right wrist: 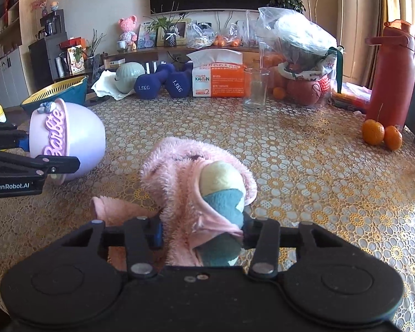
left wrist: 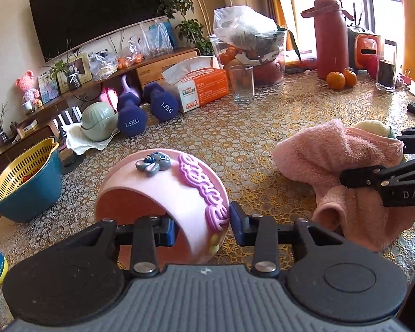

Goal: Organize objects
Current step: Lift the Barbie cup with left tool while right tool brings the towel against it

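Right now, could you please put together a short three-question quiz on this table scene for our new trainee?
1. True or false: the left hand-held gripper is closed on the rim of the pink bowl.
2. Multiple choice: what does the right hand-held gripper hold? A) the empty glass B) the pink fluffy cloth wrapped around a plush toy C) an orange
3. Fill in: the two blue dumbbells lie between the green round container and the ____ box.

Key: 1 true; 2 B; 3 tissue.
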Available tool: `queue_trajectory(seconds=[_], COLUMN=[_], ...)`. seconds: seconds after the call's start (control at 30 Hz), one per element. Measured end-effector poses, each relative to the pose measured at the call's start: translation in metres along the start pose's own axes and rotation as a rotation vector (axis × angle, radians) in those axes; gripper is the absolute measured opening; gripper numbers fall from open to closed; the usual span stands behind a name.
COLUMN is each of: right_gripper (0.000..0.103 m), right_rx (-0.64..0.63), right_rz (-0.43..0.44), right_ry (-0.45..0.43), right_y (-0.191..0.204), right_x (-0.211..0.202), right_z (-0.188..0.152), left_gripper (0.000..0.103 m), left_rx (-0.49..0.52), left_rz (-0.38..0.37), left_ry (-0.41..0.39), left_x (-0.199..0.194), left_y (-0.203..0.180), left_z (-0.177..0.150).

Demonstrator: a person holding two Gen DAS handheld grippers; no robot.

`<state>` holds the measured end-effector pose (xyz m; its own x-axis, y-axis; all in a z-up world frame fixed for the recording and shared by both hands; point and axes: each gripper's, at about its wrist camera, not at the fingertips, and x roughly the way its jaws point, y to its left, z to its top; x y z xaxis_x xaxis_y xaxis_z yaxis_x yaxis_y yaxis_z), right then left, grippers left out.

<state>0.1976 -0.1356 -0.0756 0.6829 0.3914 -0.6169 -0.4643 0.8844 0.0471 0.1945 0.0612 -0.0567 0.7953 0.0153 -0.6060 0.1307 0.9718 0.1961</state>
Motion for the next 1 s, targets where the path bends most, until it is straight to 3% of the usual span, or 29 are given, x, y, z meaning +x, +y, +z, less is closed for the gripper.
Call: queue_trajectory(seconds=[0.2,0.6,0.9,1.0], right_gripper=[0.045,0.045,0.045,0.045], right_rx=[0.053,0.110,0.168,0.210], right_rz=[0.010,0.180,0.399,0.412], right_ry=[-0.039,-0.099,-0.095,-0.063], right_y=[-0.017,-0.022,0.008,0.012], right_x=[-0.024,-0.075,-0.064,-0.050], right_z=[0.002,0.000,0.023,0.024], left_gripper=[0.027,0.025,0.023,0.021], left_rx=[-0.016,-0.151,-0.172,-0.180], left_rz=[-0.057,-0.330,-0.352,-0.351], left_ry=[0.003,-0.027,-0.017,0.001], left_x=[-0.017,-0.072,-0.077,-0.073], left_y=[-0.013,-0.034,-0.028,-0.024], left_z=[0.005,-0.012,-0.025,-0.028])
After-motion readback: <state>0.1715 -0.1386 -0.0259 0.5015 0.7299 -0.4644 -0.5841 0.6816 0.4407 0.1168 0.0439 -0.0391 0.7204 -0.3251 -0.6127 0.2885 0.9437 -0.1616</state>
